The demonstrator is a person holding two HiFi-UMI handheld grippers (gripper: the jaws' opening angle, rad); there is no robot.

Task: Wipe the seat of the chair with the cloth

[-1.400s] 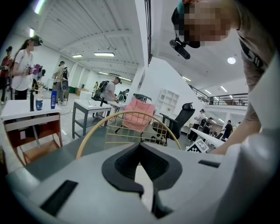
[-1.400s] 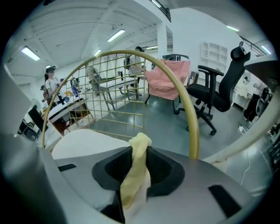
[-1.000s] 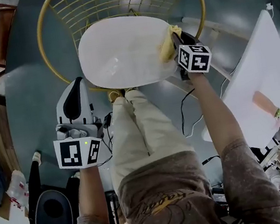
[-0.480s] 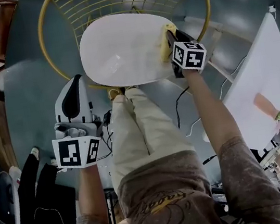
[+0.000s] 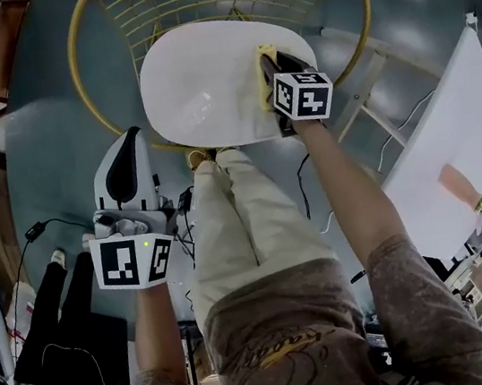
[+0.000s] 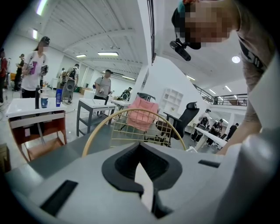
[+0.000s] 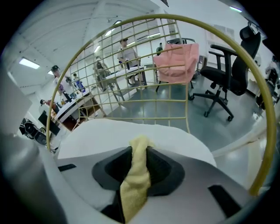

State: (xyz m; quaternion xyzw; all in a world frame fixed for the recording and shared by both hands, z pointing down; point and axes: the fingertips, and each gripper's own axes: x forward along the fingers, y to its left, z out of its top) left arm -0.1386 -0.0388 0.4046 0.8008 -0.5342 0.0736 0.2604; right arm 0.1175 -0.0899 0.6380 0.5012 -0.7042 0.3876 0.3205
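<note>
Head view: right hand-held gripper (image 5: 274, 68) clamps yellow cloth (image 5: 265, 83) against seat (image 5: 197, 85).

Left tool (image 6: 141, 165), jaws together, before chair (image 6: 139, 129)

right gripper (image 5: 272, 64) slid left from the seat's right edge, yellow cloth (image 5: 265, 89) dragged inward across white seat (image 5: 197, 85)

No word, brand or number can be read in any view. The person's shirt (image 5: 276, 354), at six o'clock in the head view, bears a curling script line over a drawing, too blurred to make out. The marker cube (image 5: 132, 261) on the left gripper (image 5: 131, 141), at eight o'clock, and the marker cube (image 5: 302, 96) on the right gripper (image 5: 266, 63), at one o'clock, carry only black-and-white square patterns, no letters.
</note>
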